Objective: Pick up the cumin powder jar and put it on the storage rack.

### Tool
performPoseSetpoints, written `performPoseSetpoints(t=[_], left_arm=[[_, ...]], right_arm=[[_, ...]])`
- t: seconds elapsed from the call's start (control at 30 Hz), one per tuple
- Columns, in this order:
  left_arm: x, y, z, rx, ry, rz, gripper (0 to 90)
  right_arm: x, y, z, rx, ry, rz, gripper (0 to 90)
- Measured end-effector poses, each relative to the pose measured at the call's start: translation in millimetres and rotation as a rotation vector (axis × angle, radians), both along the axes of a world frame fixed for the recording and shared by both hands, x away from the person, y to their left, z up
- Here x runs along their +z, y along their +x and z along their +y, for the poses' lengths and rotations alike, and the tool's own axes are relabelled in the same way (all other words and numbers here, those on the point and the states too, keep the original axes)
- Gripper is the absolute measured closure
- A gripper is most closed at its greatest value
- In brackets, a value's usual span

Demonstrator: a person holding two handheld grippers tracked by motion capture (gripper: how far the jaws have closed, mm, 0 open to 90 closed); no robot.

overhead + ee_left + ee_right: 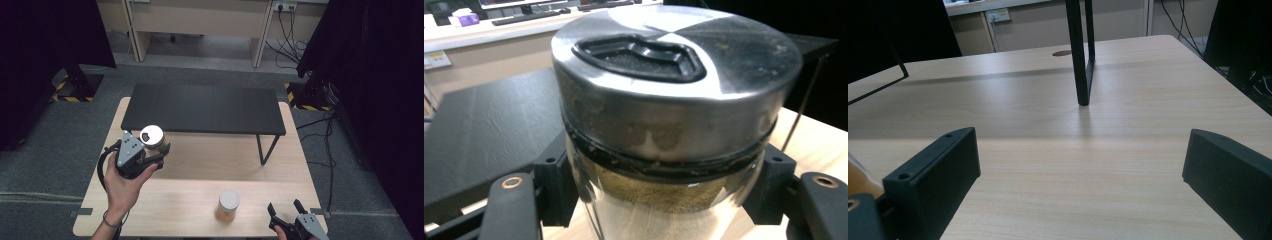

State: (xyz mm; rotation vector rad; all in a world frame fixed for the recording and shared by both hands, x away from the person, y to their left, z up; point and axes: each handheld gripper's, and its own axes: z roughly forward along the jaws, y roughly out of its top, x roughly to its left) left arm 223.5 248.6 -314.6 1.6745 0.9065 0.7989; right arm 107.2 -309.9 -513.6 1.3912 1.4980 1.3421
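Pale wood tabletop bearing black shelf, left gripper jaws clamping steel-lidded jar before the shelf, right gripper jaws wide apart, nearer than the shelf

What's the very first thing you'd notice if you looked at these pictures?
The glass jar with a shiny metal lid, held between the black jaws of the left gripper near the table's left side, just in front of the low black shelf. Next, the second jar with a white lid stands alone near the front edge of the light wooden table, beside the open right gripper.
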Motion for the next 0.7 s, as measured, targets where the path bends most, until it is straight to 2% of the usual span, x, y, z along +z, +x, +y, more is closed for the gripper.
performPoseSetpoints(t=[0.7], left_arm=[[26.5,22.5,4.9,0.033,0.0,-0.005,30.3]], right_arm=[[-1.0,1.2,0.3,0.004,-0.002,0.003,2.1]])
